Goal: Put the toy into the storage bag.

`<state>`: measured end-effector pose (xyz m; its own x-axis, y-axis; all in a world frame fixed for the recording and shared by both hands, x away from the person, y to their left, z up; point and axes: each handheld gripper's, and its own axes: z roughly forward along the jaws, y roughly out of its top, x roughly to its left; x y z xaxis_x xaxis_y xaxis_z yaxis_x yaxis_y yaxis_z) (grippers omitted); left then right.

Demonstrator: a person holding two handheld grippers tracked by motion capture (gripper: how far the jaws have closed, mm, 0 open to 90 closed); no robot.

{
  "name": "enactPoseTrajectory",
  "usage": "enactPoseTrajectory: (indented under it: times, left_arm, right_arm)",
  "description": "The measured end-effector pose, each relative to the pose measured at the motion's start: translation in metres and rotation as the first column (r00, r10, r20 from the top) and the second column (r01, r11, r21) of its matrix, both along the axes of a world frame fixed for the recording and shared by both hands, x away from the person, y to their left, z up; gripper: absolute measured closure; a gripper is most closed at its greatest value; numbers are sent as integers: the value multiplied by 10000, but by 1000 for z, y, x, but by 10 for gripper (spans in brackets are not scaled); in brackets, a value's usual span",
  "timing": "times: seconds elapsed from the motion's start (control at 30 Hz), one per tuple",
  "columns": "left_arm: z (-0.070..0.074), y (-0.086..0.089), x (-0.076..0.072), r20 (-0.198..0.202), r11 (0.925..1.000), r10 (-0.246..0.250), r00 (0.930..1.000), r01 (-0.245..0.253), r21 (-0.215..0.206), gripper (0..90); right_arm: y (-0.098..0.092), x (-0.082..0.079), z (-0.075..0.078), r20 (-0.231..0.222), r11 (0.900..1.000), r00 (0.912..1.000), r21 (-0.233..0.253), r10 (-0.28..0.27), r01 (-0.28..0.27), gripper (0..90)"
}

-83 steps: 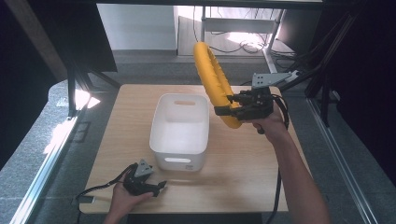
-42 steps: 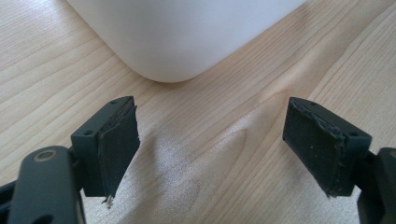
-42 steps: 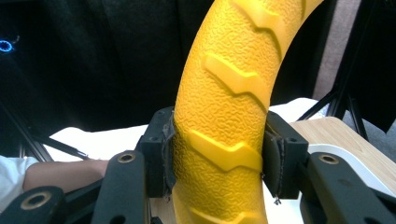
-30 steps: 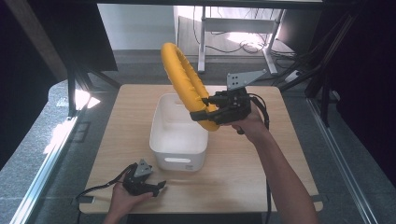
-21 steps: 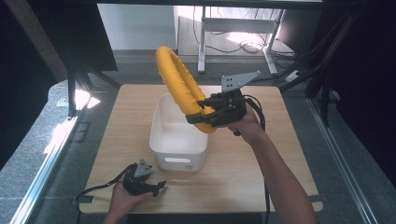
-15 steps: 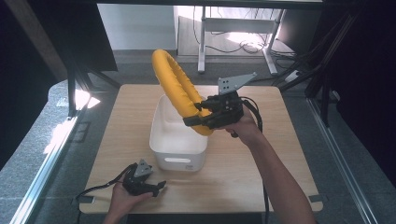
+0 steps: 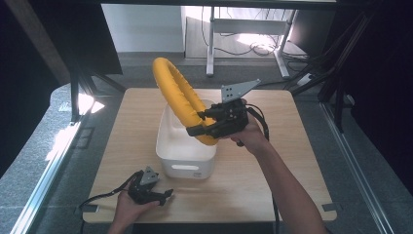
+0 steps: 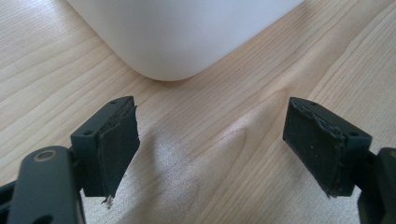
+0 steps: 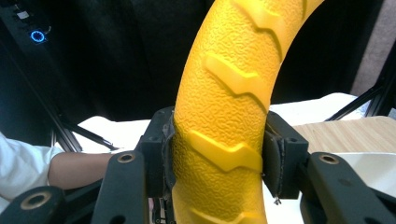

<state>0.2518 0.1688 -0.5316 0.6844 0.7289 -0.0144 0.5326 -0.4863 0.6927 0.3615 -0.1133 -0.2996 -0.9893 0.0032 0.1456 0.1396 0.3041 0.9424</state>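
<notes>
A yellow ring (image 7: pixel 181 100) with a tyre-like tread stands on edge in the air above a white bin (image 7: pixel 171 146) at the middle of the wooden table (image 7: pixel 292 161). My right gripper (image 7: pixel 197 124) is shut on the ring's lower part, over the bin's right rim. In the right gripper view the yellow ring (image 9: pixel 233 107) fills the gap between both pads (image 9: pixel 163 154). My left gripper (image 7: pixel 165 195) rests on the table near the front edge, below the bin. In the left gripper view it (image 8: pixel 210 154) is open, with the white bin's corner (image 8: pixel 182 37) just ahead.
A cable trails left from the left gripper across the table's front corner. Metal frame posts (image 7: pixel 75 97) stand at the table's left, and dark bars (image 7: pixel 341 83) rise at the right. A desk frame and cables (image 7: pixel 243 39) lie on the floor beyond.
My right gripper has carried the yellow ring leftward and down, from beside the bin's right side to over the bin. The left gripper has stayed put.
</notes>
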Motion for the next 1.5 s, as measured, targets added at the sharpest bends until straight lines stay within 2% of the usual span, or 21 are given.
enactPoseTrajectory:
  times: [1.0, 1.5]
  left_arm:
    - [-2, -1, 1, -80, 10000, -32, 10000, 32, 48, 184]
    - [-3, -1, 1, -104, 10000, -42, 9999, 43, 61, 184]
  right_arm:
    - [14, 3, -27, -357, 9988, 9990, -415, 263, -278, 514]
    - [15, 11, -45, -828, 9978, 9964, -636, 160, -213, 512]
